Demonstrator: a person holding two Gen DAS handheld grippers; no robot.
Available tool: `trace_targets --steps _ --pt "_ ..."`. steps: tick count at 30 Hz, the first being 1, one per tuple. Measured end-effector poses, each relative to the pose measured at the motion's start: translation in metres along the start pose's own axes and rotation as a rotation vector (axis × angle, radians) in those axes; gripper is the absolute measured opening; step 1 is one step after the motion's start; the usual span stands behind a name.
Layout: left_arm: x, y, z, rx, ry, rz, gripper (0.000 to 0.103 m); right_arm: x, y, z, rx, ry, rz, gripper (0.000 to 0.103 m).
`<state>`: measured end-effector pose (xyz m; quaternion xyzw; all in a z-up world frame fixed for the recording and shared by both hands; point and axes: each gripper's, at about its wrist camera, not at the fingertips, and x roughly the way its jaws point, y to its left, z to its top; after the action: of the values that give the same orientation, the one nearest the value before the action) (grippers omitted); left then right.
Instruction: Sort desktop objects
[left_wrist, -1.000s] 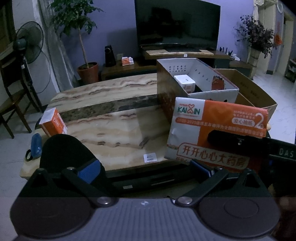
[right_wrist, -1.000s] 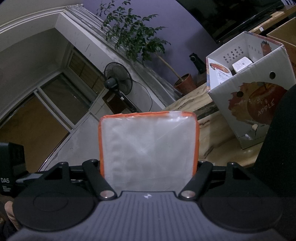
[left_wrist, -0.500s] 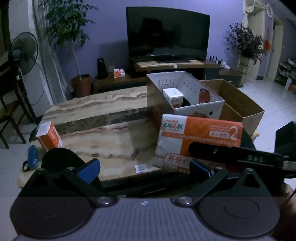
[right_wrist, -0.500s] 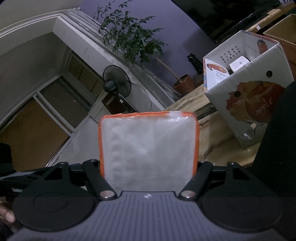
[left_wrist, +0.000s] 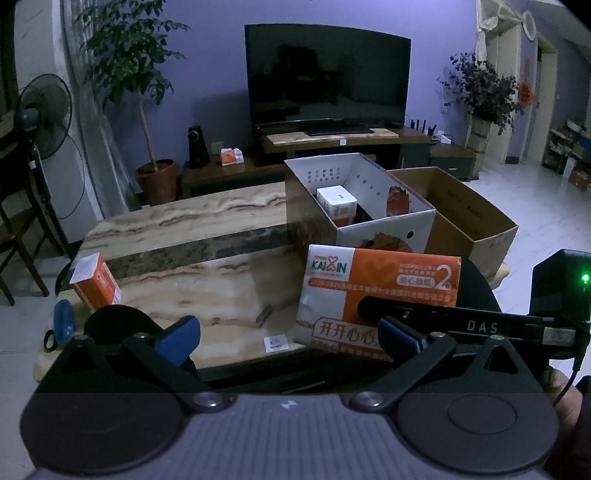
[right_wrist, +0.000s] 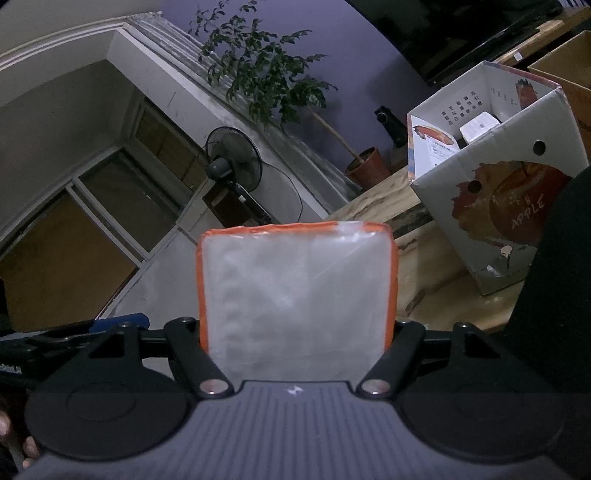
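Two grippers were ours: the right gripper (right_wrist: 297, 332) clamped the tissue pack (right_wrist: 297, 295) above the bench (left_wrist: 207, 236) beside the apple box (left_wrist: 384, 229); the left gripper (left_wrist: 288, 336) stood apart, empty.

the left wrist view looks forward and downward over its own gripper (left_wrist: 288, 338) across the marble table (left_wrist: 207, 236) toward the television (left_wrist: 328, 74). the right wrist view is tilted, nearly level, its centre filled by a tissue pack (right_wrist: 299, 299) very close to the lens. both views share the apple box (left_wrist: 384, 225) (right_wrist: 517, 206), potted plant (left_wrist: 129, 55) (right_wrist: 266, 74) and fan (left_wrist: 44, 107) (right_wrist: 232, 162).
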<state>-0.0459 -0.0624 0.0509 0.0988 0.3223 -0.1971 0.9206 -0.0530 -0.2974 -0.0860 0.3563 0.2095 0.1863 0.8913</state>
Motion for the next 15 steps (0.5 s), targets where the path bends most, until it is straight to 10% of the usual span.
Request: trace_targets --steps 15 --pt "0.0012 -0.0002 -0.0003 0.002 0.004 0.008 0.102 0.0003 0.0004 -0.0004 -0.002 0.002 0.000 0.074"
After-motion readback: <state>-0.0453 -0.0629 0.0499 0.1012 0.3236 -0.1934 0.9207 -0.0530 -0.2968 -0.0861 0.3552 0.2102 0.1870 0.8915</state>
